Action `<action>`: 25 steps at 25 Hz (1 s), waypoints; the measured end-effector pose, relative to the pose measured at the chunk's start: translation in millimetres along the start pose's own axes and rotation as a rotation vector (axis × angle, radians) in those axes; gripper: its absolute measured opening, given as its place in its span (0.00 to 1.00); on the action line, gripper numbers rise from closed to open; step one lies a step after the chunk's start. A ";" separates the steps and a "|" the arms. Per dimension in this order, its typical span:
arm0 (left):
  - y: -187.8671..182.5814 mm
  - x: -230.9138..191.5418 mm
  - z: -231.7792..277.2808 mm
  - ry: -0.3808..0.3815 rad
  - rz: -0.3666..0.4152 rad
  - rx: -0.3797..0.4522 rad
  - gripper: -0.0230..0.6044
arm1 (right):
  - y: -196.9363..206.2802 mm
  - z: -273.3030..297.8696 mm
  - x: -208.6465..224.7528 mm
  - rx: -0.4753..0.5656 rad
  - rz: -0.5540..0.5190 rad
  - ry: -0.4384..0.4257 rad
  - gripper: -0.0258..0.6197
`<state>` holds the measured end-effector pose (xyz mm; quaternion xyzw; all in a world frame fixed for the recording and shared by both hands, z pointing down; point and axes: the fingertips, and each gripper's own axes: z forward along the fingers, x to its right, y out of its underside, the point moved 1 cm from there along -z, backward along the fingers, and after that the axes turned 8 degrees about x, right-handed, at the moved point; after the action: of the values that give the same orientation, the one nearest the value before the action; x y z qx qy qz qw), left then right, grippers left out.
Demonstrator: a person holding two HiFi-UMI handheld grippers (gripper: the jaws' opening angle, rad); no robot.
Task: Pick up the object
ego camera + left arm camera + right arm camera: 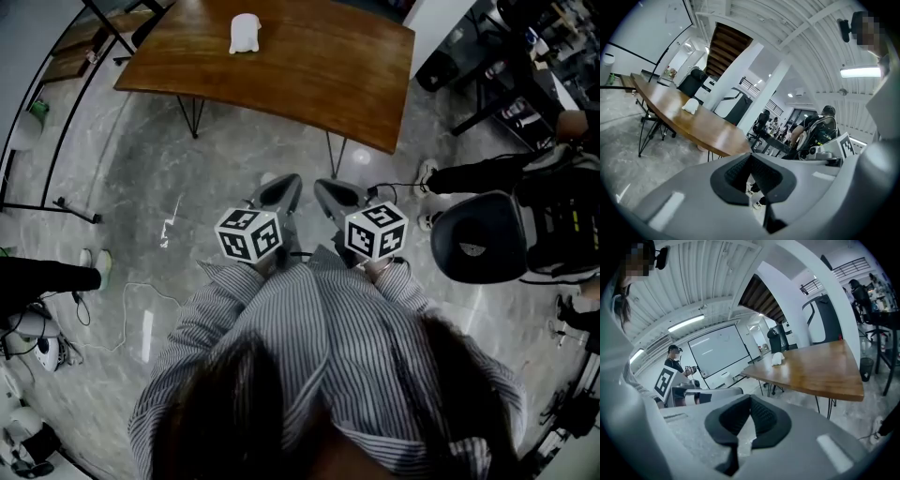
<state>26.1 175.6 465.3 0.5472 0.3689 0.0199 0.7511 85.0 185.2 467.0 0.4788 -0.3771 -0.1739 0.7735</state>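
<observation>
Left hand-held gripper (279,187) and right hand-held gripper (337,192) hang clenched, empty, well apart from the object (246,33) on the desk (328,70)

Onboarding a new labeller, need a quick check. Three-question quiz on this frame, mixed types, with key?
1. True or false: the white object lies on the wooden table.
2. The left gripper and right gripper are: A) both shut, empty; B) both open; C) one holding the object.
3. What black furniture stands at the person's right?
Key: 1 true; 2 A; 3 office chair.
</observation>
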 end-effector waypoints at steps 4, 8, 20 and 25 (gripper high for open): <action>-21.7 -41.7 36.0 0.000 -0.003 0.019 0.05 | -18.9 45.1 30.6 0.009 -0.018 0.020 0.04; -59.2 -90.1 63.3 -0.005 -0.004 0.033 0.05 | -51.7 102.1 56.6 0.043 -0.011 0.054 0.04; -174.9 -212.3 168.6 0.026 -0.028 -0.028 0.05 | -152.5 262.2 110.6 0.057 -0.003 0.096 0.04; -170.8 -234.0 190.4 0.018 -0.074 -0.059 0.05 | -150.5 285.0 127.1 0.012 0.029 0.094 0.04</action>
<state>-98.2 -148.0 471.5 0.5104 0.3949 0.0077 0.7639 -31.7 -141.0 462.1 0.4855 -0.3483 -0.1375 0.7900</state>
